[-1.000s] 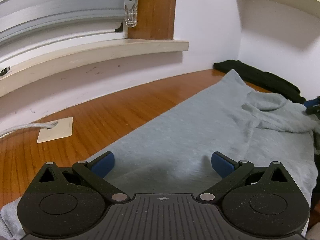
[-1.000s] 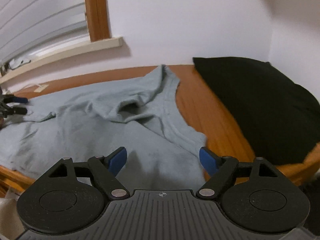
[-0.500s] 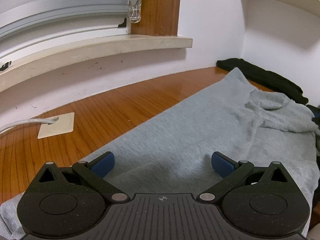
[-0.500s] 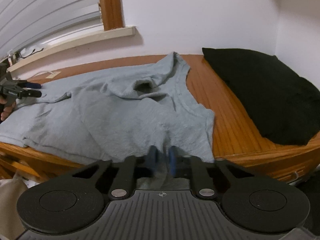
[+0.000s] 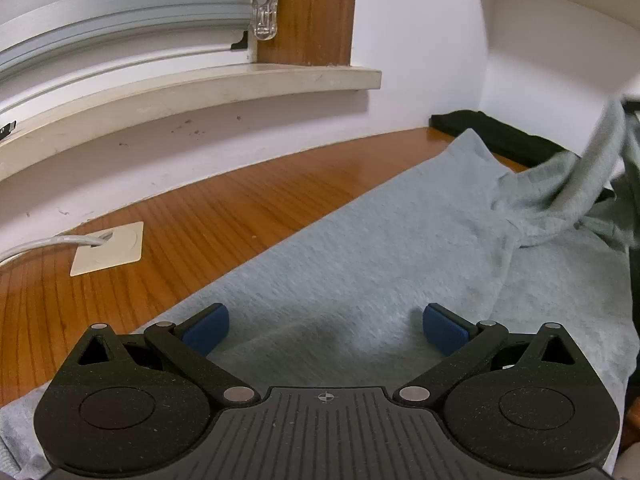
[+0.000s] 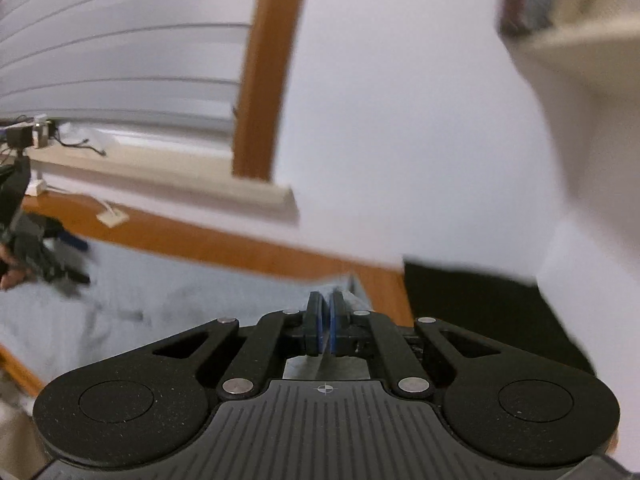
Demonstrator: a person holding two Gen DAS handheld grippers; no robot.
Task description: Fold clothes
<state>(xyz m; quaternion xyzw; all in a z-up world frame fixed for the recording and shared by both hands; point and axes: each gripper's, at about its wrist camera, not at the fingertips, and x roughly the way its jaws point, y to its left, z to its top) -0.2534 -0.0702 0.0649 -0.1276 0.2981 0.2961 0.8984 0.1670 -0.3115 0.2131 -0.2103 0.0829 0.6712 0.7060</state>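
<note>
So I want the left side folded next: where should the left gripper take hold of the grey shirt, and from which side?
Probably the grey shirt edge along the wooden surface, coming in low from that bare wood side. There the cloth lies flat and single, so one finger of the open left gripper could slip beneath the edge. Its middle offers no edge.

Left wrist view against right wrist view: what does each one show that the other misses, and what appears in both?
Only the left wrist view: the left tongs open over the grey T-shirt, and a strip of that shirt lifted at the right edge. Only the right wrist view: the right tongs shut on a fold of shirt fabric, and a hand at far left. Both: the shirt, wooden tabletop, window sill, black garment.
</note>
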